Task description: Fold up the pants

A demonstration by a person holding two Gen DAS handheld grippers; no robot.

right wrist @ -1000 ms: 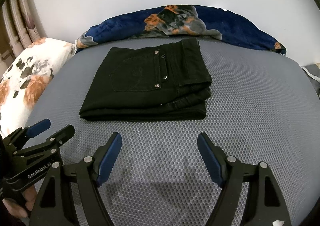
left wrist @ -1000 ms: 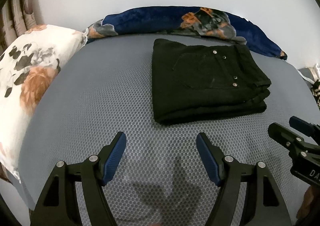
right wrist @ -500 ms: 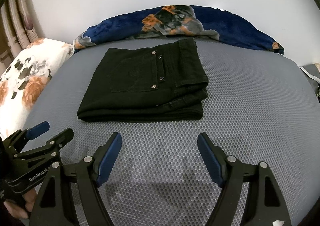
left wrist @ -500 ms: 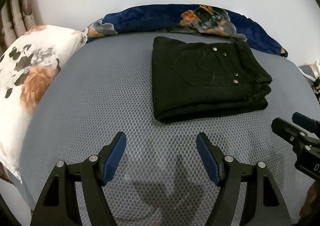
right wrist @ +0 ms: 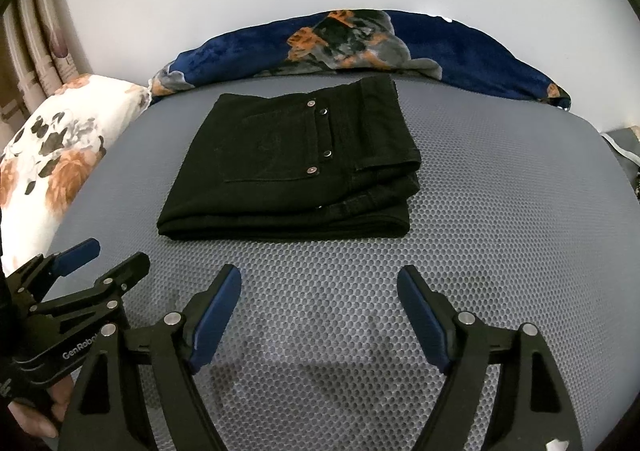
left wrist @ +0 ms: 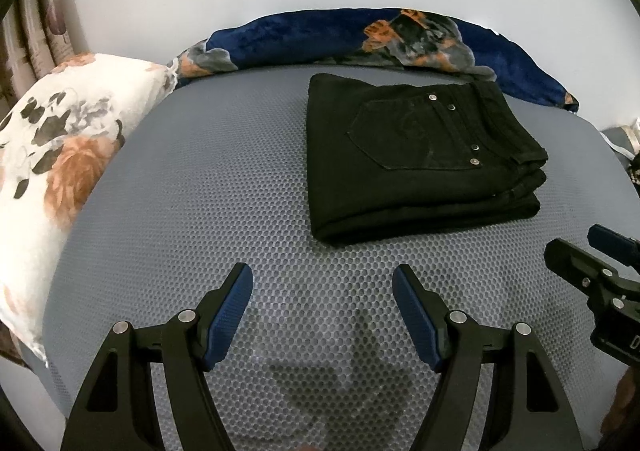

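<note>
- The black pants (left wrist: 416, 159) lie folded into a flat stack on the grey bed (left wrist: 200, 187), just in front of the blue floral blanket (left wrist: 360, 35).
- The left hand-held gripper (left wrist: 322, 311) and the right hand-held gripper (right wrist: 320, 311) hover on the near side of the pants, jaws apart, holding nothing.
- The pants look like soft, fairly heavy denim, not slippery; the layered near edge is likely the best place to grip.

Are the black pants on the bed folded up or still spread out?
Folded. The pants lie as a compact rectangular stack on the grey bed, several layers showing at the near edge, back pocket on top.
</note>
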